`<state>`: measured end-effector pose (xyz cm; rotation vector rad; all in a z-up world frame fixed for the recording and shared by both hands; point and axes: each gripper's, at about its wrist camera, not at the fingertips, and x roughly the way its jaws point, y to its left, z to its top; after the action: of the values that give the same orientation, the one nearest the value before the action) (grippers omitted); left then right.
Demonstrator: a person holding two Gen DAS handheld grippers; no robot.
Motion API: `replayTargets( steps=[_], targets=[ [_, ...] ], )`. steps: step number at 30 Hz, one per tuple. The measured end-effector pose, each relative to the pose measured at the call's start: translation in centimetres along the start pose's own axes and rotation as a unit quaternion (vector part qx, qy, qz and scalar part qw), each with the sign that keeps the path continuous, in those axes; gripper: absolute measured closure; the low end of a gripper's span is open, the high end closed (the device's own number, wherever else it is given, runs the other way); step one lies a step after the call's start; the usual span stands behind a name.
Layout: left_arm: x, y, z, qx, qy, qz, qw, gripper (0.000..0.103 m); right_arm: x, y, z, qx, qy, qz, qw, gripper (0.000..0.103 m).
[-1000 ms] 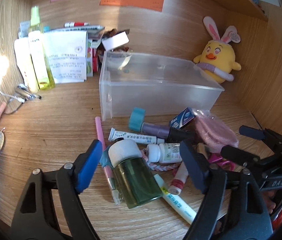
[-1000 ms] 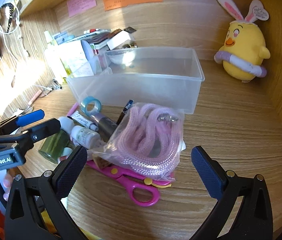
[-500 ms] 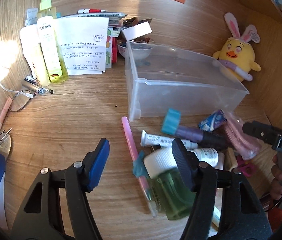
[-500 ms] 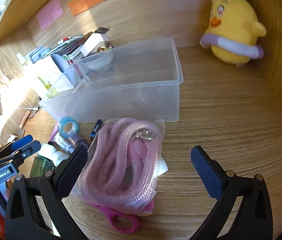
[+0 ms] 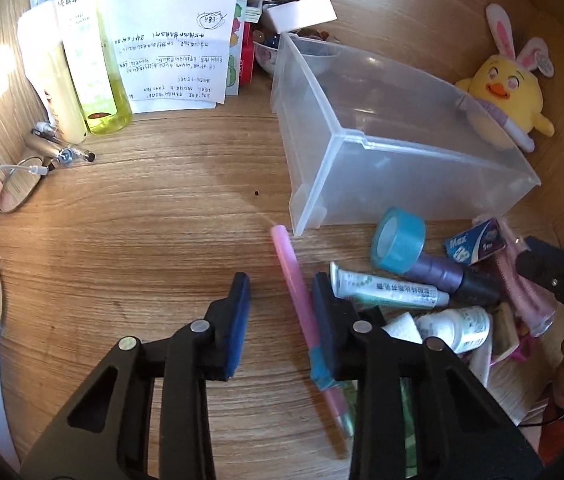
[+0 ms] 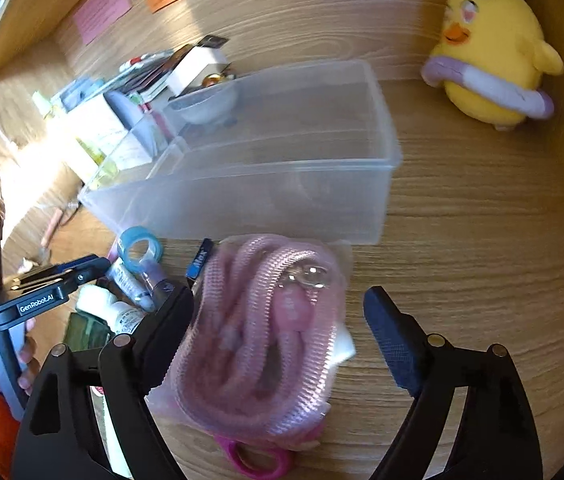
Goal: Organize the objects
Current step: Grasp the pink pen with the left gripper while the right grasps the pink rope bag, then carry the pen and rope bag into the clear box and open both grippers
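A pink pen [image 5: 288,264] lies on the wooden desk between the fingers of my left gripper [image 5: 281,312]. Its jaws are closing: the right finger is against the pen and the left pad is still apart from it. Right of the pen is a pile: a blue tape roll [image 5: 398,246], a white tube [image 5: 390,290] and a small white bottle [image 5: 462,324]. My right gripper [image 6: 278,320] straddles a clear bag of pink cord [image 6: 266,328] with its jaws closing. The left finger touches the bag and the right finger stands off. Pink scissors [image 6: 258,460] lie under the bag.
An empty clear plastic bin [image 5: 362,148] stands behind the pile. A yellow chick plush [image 6: 490,60] sits at the back right. At the back left are a yellow-green spray bottle [image 5: 90,64], a written sheet [image 5: 174,40] and glasses [image 5: 18,188]. Bare desk shows left of the pen.
My left gripper has shifted left, off the green bottle and onto the pink pen, and its jaws have narrowed a lot. My right gripper has come down around the cord bag and narrowed a little.
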<state>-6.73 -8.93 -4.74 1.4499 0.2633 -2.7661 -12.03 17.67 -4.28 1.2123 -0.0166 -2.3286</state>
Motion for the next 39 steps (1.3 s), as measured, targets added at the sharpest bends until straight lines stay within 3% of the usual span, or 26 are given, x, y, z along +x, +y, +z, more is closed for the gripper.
replayTargets(
  steps=[3, 10, 16, 21, 29, 33, 37, 39],
  targets=[
    [-0.4, 0.2, -0.5, 0.013, -0.001, 0.001, 0.9999, 0.082, 0.6, 0.3, -0.3, -0.011, 0.007, -0.012, 1.0, 0.018],
    [-0.9, 1.6, -0.9, 0.007, -0.001, -0.022, 0.9997, 0.083, 0.6, -1.2, -0.8, -0.014, 0.018, -0.02, 1.0, 0.02],
    [-0.1, 0.6, -0.2, 0.025, -0.009, -0.023, 0.9994, 0.089, 0.8, -1.5, -0.7, -0.018, 0.031, 0.022, 0.999, 0.039],
    [-0.7, 0.1, -0.3, 0.042, -0.018, -0.004, 0.999, 0.095, 0.3, -0.4, -1.0, -0.048, 0.014, -0.003, 0.999, 0.046],
    [-2.4, 1.6, -0.7, 0.023, -0.016, -0.004, 0.9996, 0.095, -1.4, -0.3, -1.6, -0.06, -0.019, -0.024, 0.998, 0.057],
    [-2.1, 1.6, -1.0, 0.025, -0.001, -0.001, 0.9997, 0.093, -1.9, -0.6, -2.1, -0.052, -0.024, -0.02, 0.998, 0.058],
    [-2.0, 1.6, -1.8, 0.025, 0.014, -0.001, 0.9996, 0.076, -2.6, -0.8, -2.5, -0.046, -0.032, -0.021, 0.998, 0.059],
    [-2.1, 1.5, -2.4, 0.028, 0.015, 0.007, 0.9995, 0.073, -3.3, -0.9, -2.7, -0.045, -0.04, -0.025, 0.998, 0.059]
  ],
)
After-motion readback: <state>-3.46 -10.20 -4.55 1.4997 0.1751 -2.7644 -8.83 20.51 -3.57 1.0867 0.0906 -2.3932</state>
